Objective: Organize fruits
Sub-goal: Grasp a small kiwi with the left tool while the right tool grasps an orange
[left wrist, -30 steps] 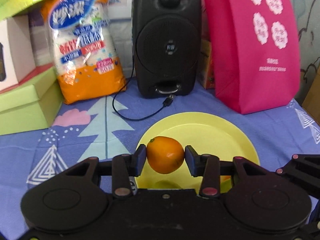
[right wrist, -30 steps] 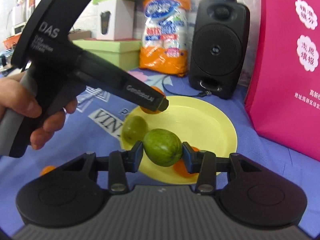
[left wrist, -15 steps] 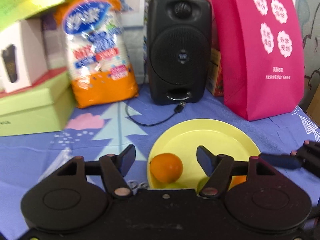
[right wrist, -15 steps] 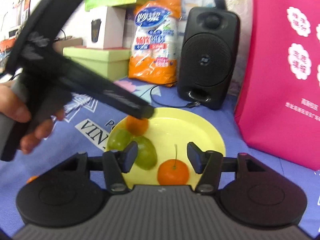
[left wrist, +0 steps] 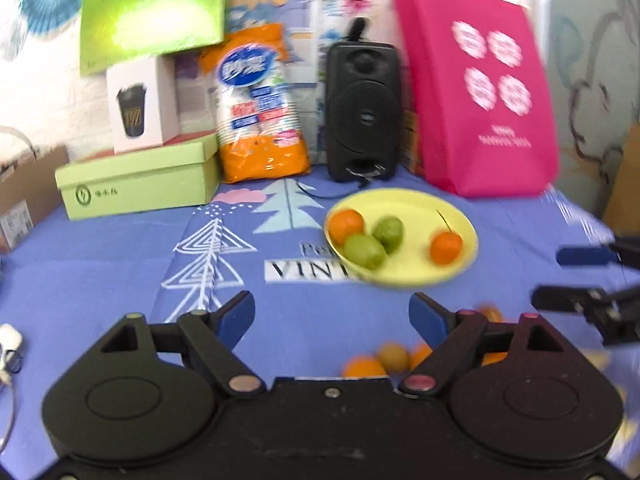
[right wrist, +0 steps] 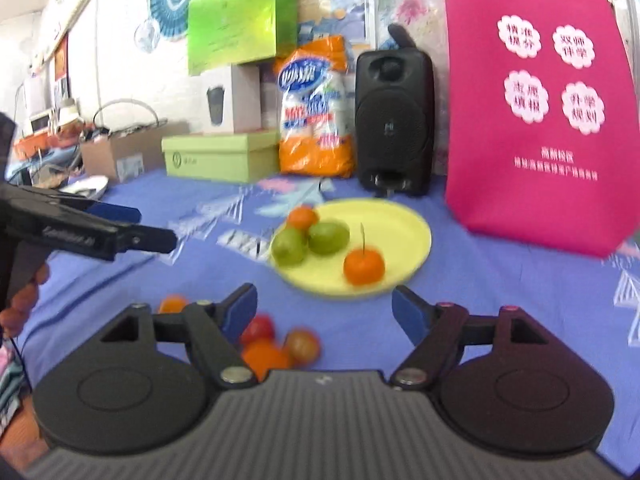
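A yellow plate (left wrist: 460, 228) (right wrist: 404, 220) holds two oranges (left wrist: 346, 225) (left wrist: 445, 246) and two green fruits (left wrist: 365, 250) (left wrist: 389, 233). In the right wrist view these are the stemmed orange (right wrist: 364, 267), the far orange (right wrist: 302, 217) and the green fruits (right wrist: 289, 246) (right wrist: 329, 237). My left gripper (left wrist: 332, 316) is open and empty, drawn back from the plate. My right gripper (right wrist: 324, 309) is open and empty. Loose fruits lie on the cloth near me: several orange and brownish ones (left wrist: 376, 360) (right wrist: 276, 344), and one small orange (right wrist: 173, 304).
Behind the plate stand a black speaker (left wrist: 363, 112), a pink bag (left wrist: 480, 96), an orange-and-white packet (left wrist: 256, 108), a green box (left wrist: 140, 188) and a white box (left wrist: 140, 104). The blue patterned cloth (left wrist: 120, 264) covers the table.
Both grippers let go of their fruit, an orange and a green fruit, on the plate, opened wide, and pulled back and up from the plate.
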Motion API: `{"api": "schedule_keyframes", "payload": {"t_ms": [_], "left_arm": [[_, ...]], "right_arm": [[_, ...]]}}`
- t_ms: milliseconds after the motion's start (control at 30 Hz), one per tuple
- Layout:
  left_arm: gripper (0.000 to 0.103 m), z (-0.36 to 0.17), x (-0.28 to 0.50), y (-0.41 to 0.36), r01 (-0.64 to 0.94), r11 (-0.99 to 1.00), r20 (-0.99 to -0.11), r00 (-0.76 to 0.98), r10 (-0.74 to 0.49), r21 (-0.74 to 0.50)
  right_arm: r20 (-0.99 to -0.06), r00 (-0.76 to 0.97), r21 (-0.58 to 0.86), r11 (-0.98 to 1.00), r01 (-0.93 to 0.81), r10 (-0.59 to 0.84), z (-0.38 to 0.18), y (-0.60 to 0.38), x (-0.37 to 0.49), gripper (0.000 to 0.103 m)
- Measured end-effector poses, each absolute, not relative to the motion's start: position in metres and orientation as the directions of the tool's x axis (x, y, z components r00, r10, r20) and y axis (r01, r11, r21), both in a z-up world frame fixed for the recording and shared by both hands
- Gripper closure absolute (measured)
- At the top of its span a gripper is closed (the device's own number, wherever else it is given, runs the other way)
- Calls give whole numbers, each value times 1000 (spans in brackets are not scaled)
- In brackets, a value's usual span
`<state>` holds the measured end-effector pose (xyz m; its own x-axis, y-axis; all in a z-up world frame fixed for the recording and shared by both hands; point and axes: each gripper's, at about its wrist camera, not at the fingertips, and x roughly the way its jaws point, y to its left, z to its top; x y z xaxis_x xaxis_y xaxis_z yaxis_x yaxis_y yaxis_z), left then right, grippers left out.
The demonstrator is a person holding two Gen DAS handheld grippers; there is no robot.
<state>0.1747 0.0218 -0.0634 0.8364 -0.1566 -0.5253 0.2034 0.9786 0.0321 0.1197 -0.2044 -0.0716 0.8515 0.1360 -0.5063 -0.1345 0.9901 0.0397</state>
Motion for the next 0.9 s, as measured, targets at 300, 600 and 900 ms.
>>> {"api": "schedule_keyframes", "payload": {"t_ms": [300,600,900], "left_arm": [[18,-88,107,-12,309,947,-529,820,-217,90],[36,-109,113,-23,327,942,-600,770,-217,79],[42,-119,131,-28,333,942,-620,748,-235,45]], "right_arm": [[-572,807,57,988,-141,148,-100,-200,85,47],[-584,788,91,980,-175,195,-104,-198,90,51],[-602,777,64,981,-184,185,-108,-186,107,51]]}}
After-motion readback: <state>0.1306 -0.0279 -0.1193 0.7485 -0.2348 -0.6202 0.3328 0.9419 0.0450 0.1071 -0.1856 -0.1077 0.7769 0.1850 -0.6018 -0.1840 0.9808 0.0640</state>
